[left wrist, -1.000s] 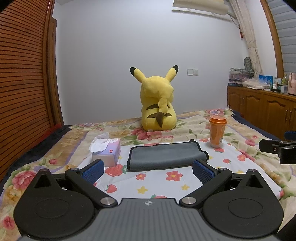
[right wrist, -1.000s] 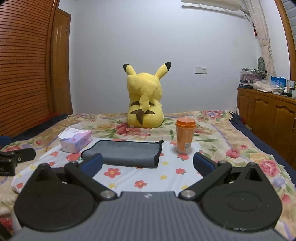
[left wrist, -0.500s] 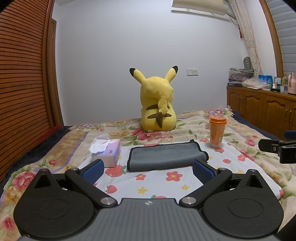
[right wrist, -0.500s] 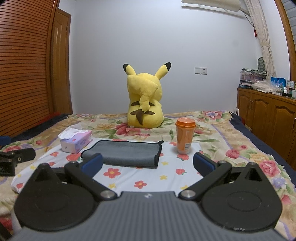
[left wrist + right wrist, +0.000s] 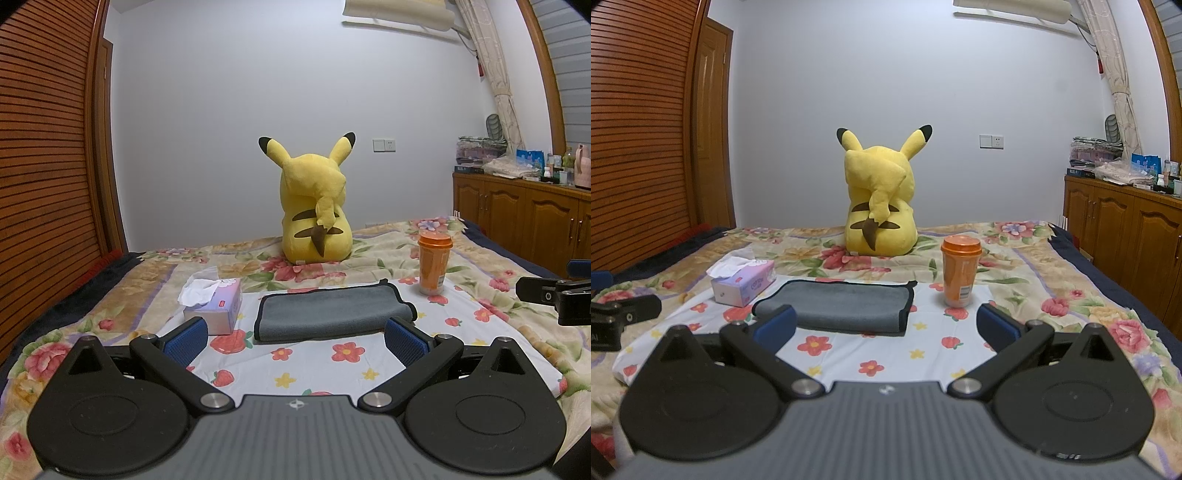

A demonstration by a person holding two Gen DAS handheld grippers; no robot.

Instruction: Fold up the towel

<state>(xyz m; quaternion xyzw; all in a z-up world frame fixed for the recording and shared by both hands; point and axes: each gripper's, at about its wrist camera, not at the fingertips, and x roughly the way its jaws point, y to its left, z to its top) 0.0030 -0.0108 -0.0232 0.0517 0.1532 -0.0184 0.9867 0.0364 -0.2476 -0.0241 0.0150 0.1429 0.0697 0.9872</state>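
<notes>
From the left wrist, nothing has moved: the left gripper (image 5: 295, 338) hangs spread wide and empty before the folded grey towel (image 5: 332, 312) mid-bed (image 5: 480, 332), tissues poking from the tissue box (image 5: 216, 304). From the right wrist, the right gripper (image 5: 886, 326) is equally agape and unchanged, the lidded orange cup (image 5: 959, 271) just right of the towel.

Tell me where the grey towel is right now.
The grey towel lies folded on the flowered sheet, centred in both wrist views, between the tissue box and orange cup.

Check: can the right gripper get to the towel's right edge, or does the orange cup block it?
Probably yes. The right gripper is open and empty, and the towel lies just ahead; the orange cup stands apart, to the right of that edge, so the approach looks free.
</notes>
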